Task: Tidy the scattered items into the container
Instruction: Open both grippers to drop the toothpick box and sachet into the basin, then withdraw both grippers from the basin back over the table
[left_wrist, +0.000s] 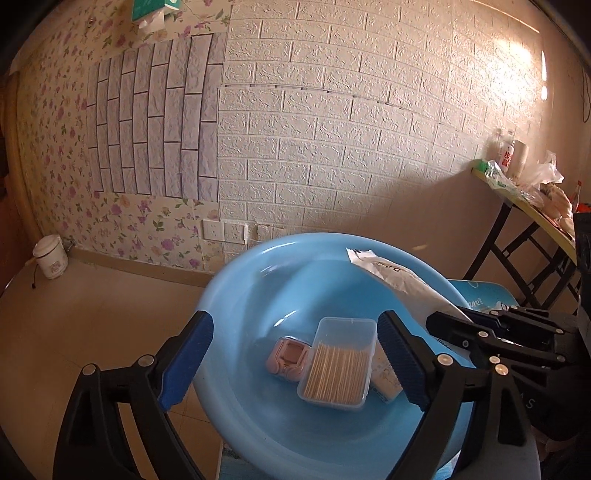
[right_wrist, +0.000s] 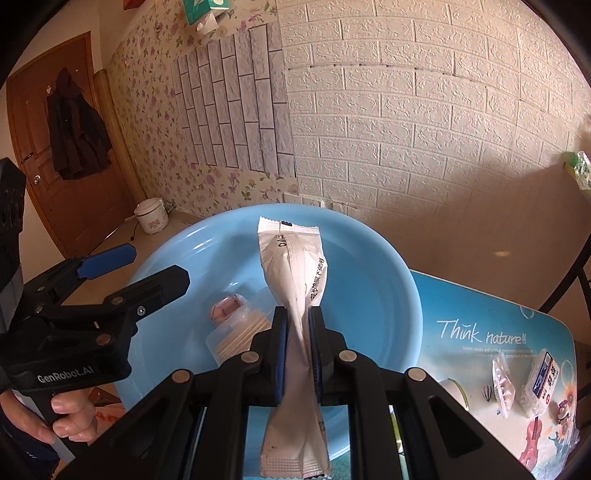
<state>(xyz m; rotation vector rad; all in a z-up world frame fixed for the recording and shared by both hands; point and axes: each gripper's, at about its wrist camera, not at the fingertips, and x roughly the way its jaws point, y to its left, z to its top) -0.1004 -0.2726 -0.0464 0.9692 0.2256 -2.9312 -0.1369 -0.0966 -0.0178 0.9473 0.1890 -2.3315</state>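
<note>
My right claw (right_wrist: 295, 354) is clenched on a white sachet (right_wrist: 293, 266) above the blue basin (left_wrist: 236, 295). My left claw (left_wrist: 291, 358) stands released over the toothpick box (left_wrist: 338, 363) lying inside.

- The left wrist view looks forward and down along the left gripper (left_wrist: 295, 360), close above the blue basin (left_wrist: 236, 280), facing the brick-pattern wall (left_wrist: 369, 129).
- The right wrist view sits just to the right, equally near, tilted down along the right gripper (right_wrist: 297, 354) toward the same wall (right_wrist: 406, 129).
- Both share the basin (right_wrist: 369, 266), the wall and the rice cooker (left_wrist: 50, 256) (right_wrist: 151, 216); each sees the other gripper.
</note>
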